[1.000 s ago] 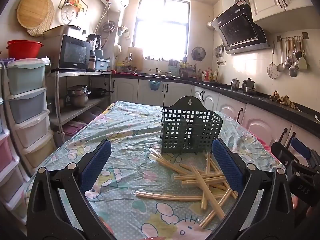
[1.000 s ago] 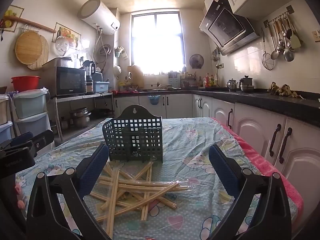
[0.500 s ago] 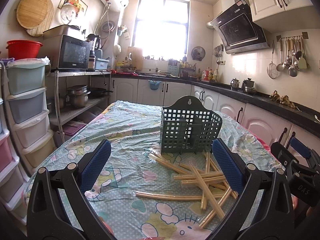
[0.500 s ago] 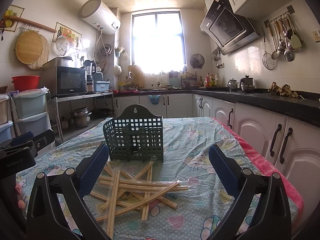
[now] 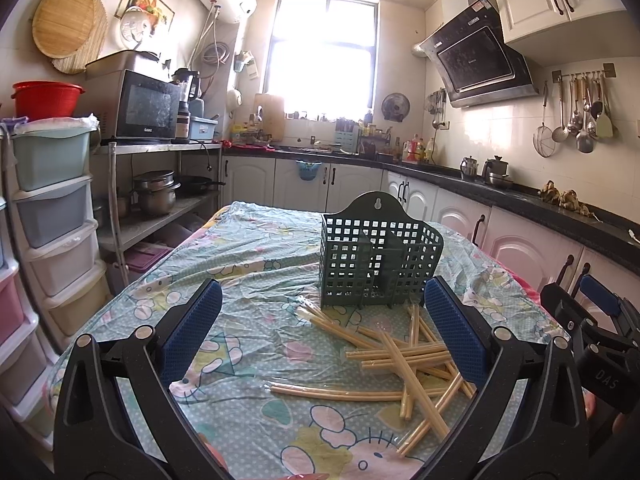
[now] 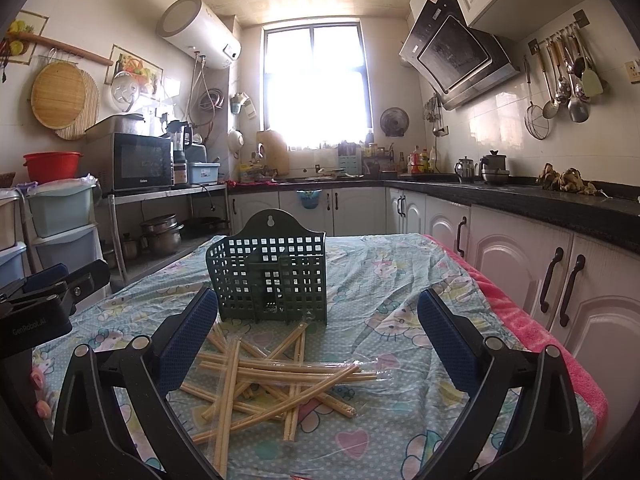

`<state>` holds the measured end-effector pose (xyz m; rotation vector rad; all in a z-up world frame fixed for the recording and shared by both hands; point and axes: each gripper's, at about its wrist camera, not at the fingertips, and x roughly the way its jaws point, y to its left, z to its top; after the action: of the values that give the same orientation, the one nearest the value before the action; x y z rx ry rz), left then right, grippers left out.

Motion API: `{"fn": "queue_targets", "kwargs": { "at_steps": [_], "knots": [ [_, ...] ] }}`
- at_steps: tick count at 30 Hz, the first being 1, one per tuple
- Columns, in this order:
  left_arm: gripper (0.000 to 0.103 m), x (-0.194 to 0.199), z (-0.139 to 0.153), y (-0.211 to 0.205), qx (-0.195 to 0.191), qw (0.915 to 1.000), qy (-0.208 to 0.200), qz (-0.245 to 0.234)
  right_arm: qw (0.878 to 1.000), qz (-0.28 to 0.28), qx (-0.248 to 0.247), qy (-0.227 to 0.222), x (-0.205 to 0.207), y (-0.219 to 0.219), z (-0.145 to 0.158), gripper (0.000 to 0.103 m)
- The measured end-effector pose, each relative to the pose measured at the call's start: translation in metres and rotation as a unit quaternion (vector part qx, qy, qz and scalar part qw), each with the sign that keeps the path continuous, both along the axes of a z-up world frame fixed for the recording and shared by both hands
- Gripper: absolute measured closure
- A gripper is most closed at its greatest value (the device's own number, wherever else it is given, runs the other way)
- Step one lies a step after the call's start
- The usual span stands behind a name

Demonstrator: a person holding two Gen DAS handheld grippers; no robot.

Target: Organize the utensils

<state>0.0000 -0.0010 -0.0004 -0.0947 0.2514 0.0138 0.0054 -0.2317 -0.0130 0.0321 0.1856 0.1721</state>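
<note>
A dark green plastic utensil caddy [image 5: 376,256] stands upright on the table [image 5: 248,248], its walls a grid of square holes, its back rising to a rounded tab with a keyhole slot; inner partitions split it into compartments, though how many I cannot tell. The table wears a pale blue cartoon-print cloth under a wrinkled, glossy clear plastic sheet. Just in front of the caddy lies a loose, crisscrossed heap of pale bamboo chopsticks [image 5: 404,360], slim straight sticks, some apparently in clear sleeves; roughly a dozen and a half, too tangled for an exact count. One pair lies apart at the near left edge of the heap.

The left gripper [image 5: 322,328] is spread wide with nothing between its two blue, dimple-textured pads [image 5: 192,330] on black arms. The right gripper [image 6: 316,330] is likewise wide apart and empty, above the heap. Each gripper shows at the edge of the other's view
</note>
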Motion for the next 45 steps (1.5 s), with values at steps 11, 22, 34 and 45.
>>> {"fn": "queue_targets", "kwargs": {
  "at_steps": [11,22,34,45],
  "knots": [
    [0.009,0.0,0.0,0.0,-0.001,1.0,0.001,0.0,1.0,0.0,0.0,0.0,0.0,0.0,0.0,0.006],
    [0.009,0.021,-0.006,0.017,-0.043,0.9973,0.06,-0.006,0.997,0.056,-0.026,0.05,0.015,0.021,-0.007,0.006],
    [0.009,0.044,-0.008,0.063,-0.076,0.9911,0.109,0.012,0.987,0.073,-0.047,0.133,0.048,0.02,-0.011,0.006],
    [0.009,0.086,-0.009,0.032,-0.074,0.982,0.158,-0.074,0.981,0.061,-0.036,0.183,0.094,-0.003,-0.014,0.006]
  ]
}}
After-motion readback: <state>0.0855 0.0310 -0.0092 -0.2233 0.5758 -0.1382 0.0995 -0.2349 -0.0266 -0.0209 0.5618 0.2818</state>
